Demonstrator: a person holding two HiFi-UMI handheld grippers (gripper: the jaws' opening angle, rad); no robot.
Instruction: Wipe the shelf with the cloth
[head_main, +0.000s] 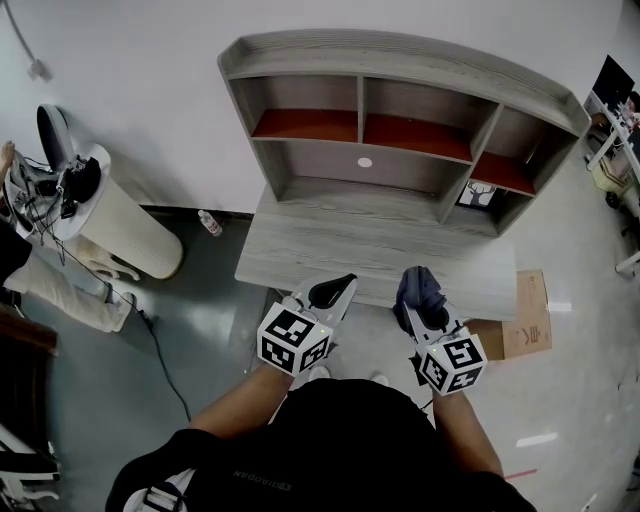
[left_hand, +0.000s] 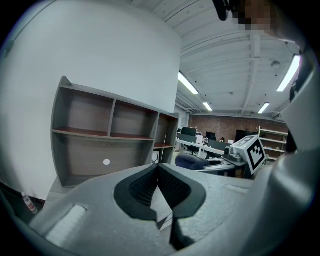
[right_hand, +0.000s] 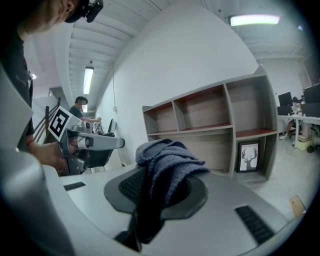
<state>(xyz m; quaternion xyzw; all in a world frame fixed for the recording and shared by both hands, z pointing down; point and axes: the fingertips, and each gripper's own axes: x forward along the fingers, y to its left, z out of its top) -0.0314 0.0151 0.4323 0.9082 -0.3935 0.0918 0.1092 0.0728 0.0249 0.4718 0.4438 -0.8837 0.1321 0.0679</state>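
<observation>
A person's view from above: a grey wooden shelf (head_main: 400, 160) w/ reddish boards stands against a white wall, on a matching tabletop (head_main: 380, 245). The right gripper (head_main: 428, 312) is held just short of the tabletop's front edge, its jaws clenched on a bunched dark-blue cloth (right_hand: 167, 160), which is draped over the jaw tips and touches no surface yet. The left gripper (head_main: 333, 291) is held beside it, jaws pressed together w/ nothing between them. The wiping is judged not yet begun. For a good wipe, the cloth's loose bunch, not the hard jaw tips, should be pressed onto each board and drawn along its length, w/ the grip held firm so the cloth isn't dragged out. Care is probably needed at the lower right compartment, where a small framed deer picture (right_hand: 248, 156) stands and could be knocked over; the left gripper is best held clear of the strokes. Hard to judge: how much cloth is hanging below the jaws, as it is hidden by the gripper body. A white round spot (head_main: 364, 162) on the back panel can't be identified. No dust or dirt can be made out, and the corners of the compartments are in shadow.
</observation>
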